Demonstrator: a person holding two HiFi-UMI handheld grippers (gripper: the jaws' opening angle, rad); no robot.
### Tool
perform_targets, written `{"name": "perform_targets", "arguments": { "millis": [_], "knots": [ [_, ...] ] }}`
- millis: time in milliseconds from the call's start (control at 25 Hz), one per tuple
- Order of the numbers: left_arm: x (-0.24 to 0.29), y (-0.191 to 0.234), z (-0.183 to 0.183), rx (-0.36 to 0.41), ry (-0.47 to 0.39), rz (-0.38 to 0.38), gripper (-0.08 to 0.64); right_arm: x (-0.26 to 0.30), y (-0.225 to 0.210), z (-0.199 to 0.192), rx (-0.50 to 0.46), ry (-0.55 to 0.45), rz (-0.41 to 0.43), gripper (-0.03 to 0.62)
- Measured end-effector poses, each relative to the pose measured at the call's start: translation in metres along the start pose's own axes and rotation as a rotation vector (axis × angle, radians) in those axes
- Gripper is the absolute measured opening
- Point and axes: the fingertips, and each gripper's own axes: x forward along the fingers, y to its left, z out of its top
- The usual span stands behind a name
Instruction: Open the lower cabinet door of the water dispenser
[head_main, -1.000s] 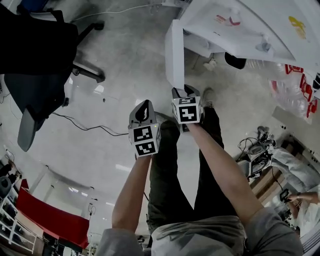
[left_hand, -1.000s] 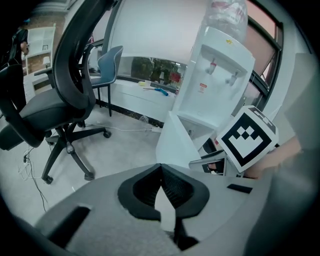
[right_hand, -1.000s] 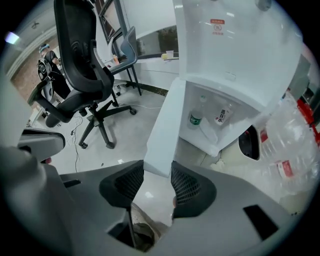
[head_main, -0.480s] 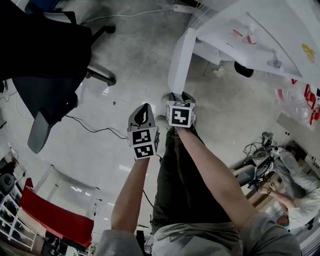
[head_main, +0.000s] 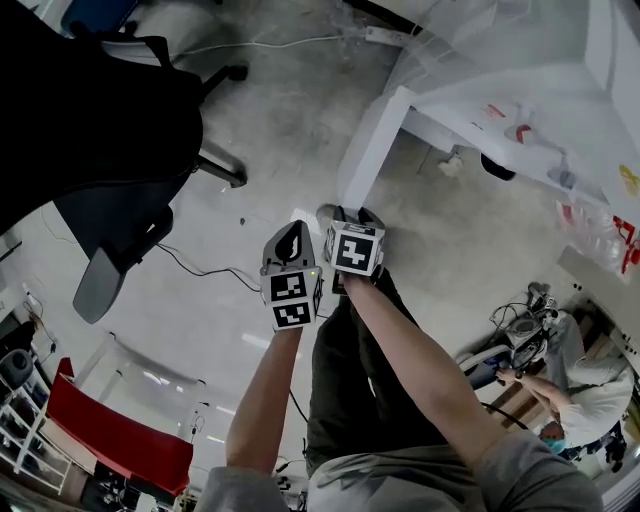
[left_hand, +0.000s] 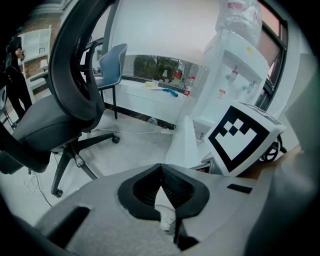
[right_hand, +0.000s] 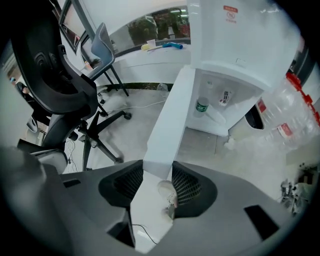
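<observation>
**Lower cabinet door held at its free edge, swung wider than before**

The lower cabinet door of the water dispenser stands open, angled out over the floor from the foot of the machine. The right gripper has the door's outer edge between its jaws. In the right gripper view the white panel fills the gap and both ribbed pads lie against it, so the jaws stand wide but clamped on the door. Behind it the cabinet interior shows, with a green-capped bottle inside.

The left gripper hangs just beside the right one, touching nothing. Its jaw tips meet and it is empty.

Compared with a second ago, the door has swung further from the dispenser, both grippers have shifted with it, and the right one's marker cube has rolled. The office chair takes up more of the head view.
</observation>
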Motion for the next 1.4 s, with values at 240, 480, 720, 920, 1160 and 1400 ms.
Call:
{"name": "perform_targets", "arguments": {
  "millis": [240,480,720,920,1160,1400],
  "knots": [
    [0.008,0.018,0.023,0.029,-0.001,0.005,0.006,0.007,0.016,0.011,0.048,-0.001,0.005,0.181],
    [0.012,0.027,0.032,0.063,-0.002,-0.034,0.006,0.011,0.030,0.018,0.093,-0.018,0.011,0.183],
    [0.004,0.035,0.030,0.119,0.011,-0.114,0.006,0.018,0.039,0.023,0.147,-0.050,-0.025,0.183],
    [-0.014,0.043,0.038,0.162,0.008,-0.185,0.006,0.016,0.040,0.030,0.171,-0.028,-0.063,0.183],
    [-0.060,0.043,0.054,0.189,-0.019,-0.247,0.006,-0.029,0.042,0.021,0.205,-0.079,-0.084,0.183],
    [-0.103,0.042,0.057,0.218,-0.026,-0.275,0.007,-0.076,0.065,0.008,0.198,-0.136,-0.029,0.175]
  ]
}}
